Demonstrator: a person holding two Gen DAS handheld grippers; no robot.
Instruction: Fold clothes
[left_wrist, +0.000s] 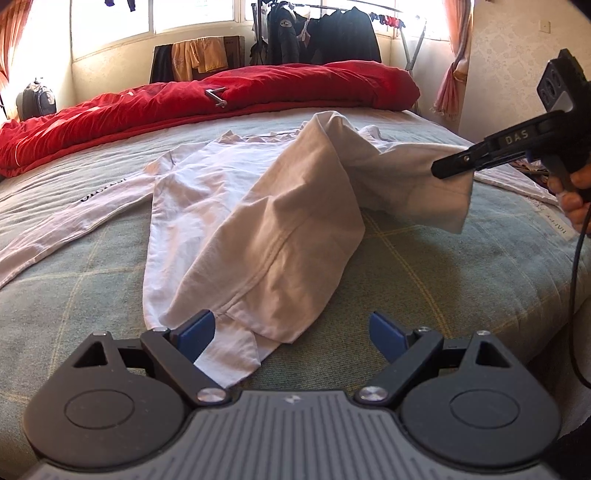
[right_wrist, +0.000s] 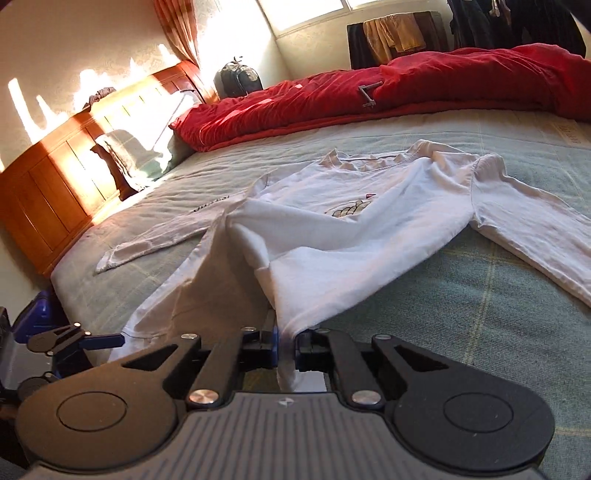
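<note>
**Right gripper lifting the shirt hem, left gripper released over the bed**

I am looking along my left gripper (left_wrist: 291, 334) and its blue fingers (left_wrist: 195, 332) are standing wide apart, grasping nothing, hovering just over the near hem of the white long-sleeved shirt (left_wrist: 236, 221). The left finger is overlapping the hem corner in the view; I cannot tell whether it is touching the cloth.

The shirt is lying spread on the green checked bed cover (left_wrist: 424, 266), collar toward the far side, one sleeve stretching out to the left with dark lettering on it. My right gripper (right_wrist: 286, 343) is clenching a bottom corner of the shirt (right_wrist: 332, 251) between its closed blue pads, and the fabric is rising from the bed in a tented fold toward it. From the left camera I am seeing that same right gripper (left_wrist: 452, 166) held off the bed at the right, with the pinched corner hanging below it and part of the shirt's body folded over itself.

A red duvet (left_wrist: 221, 99) is lying bunched along the far side of the bed, and a wooden headboard (right_wrist: 74, 158) is catching sunlight at the left of the right camera's view. Dark clothes are hanging on a rack (left_wrist: 325, 29) by the window.
</note>
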